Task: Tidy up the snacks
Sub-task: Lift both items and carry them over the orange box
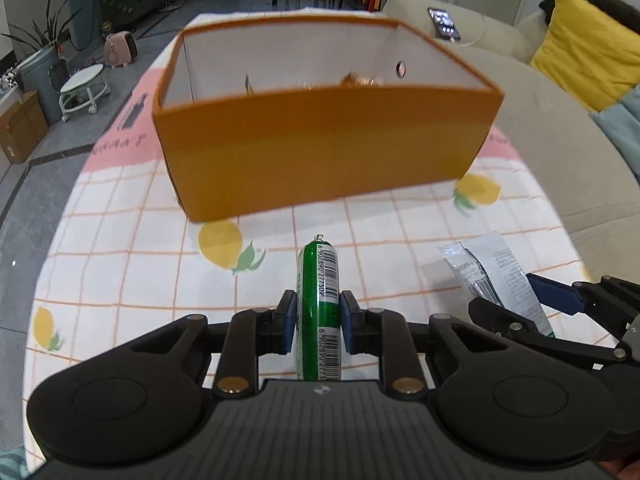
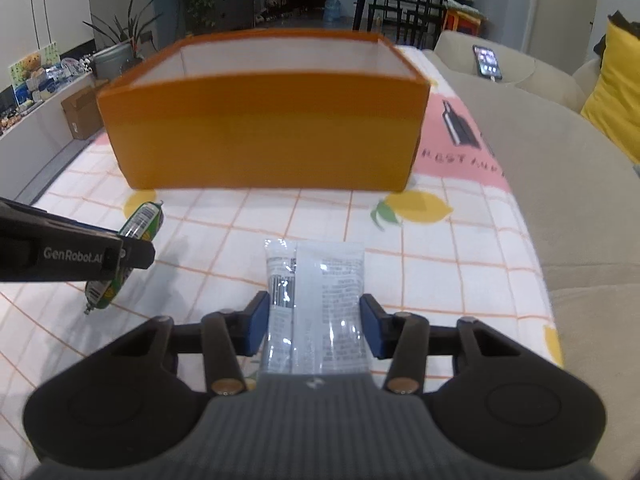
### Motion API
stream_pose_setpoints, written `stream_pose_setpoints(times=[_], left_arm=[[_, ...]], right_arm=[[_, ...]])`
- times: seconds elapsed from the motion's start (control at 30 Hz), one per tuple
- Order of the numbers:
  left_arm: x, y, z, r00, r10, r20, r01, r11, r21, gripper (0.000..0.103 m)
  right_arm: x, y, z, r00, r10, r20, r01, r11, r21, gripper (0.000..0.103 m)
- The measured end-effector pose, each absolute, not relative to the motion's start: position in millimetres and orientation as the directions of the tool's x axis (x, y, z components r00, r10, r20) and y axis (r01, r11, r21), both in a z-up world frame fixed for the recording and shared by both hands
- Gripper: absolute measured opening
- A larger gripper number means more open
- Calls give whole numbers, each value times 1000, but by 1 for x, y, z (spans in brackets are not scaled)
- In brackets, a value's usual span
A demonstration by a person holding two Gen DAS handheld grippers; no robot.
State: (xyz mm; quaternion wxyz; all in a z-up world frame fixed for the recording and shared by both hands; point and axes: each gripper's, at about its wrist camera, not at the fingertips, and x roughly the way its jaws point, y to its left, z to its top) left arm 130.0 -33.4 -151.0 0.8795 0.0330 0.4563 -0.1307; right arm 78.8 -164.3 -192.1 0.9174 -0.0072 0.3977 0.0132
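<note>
My left gripper (image 1: 318,306) is shut on a green sausage stick (image 1: 319,308) with a barcode label, held above the checked tablecloth; the stick also shows in the right wrist view (image 2: 138,226). My right gripper (image 2: 314,312) is shut on a white snack packet (image 2: 316,304), which also shows in the left wrist view (image 1: 494,276). An open orange box (image 1: 320,148) stands ahead of both grippers (image 2: 264,132). Something gold-wrapped lies inside it, mostly hidden by the front wall.
The table has a checked lemon-print cloth (image 1: 120,264). A beige sofa (image 2: 560,184) runs along the right side, with a phone (image 2: 487,62) and a yellow cushion (image 1: 580,52) on it. The floor lies to the left, with a stool (image 1: 82,88).
</note>
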Motion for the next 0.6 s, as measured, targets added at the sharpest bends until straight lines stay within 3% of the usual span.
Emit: stream_pose_setpoints(times=[0.6], left_arm=[[115, -21, -44, 699, -211, -683, 236, 970, -58, 25]], right_arm=[[58, -163, -64, 840, 17, -542, -50, 998, -46, 46]])
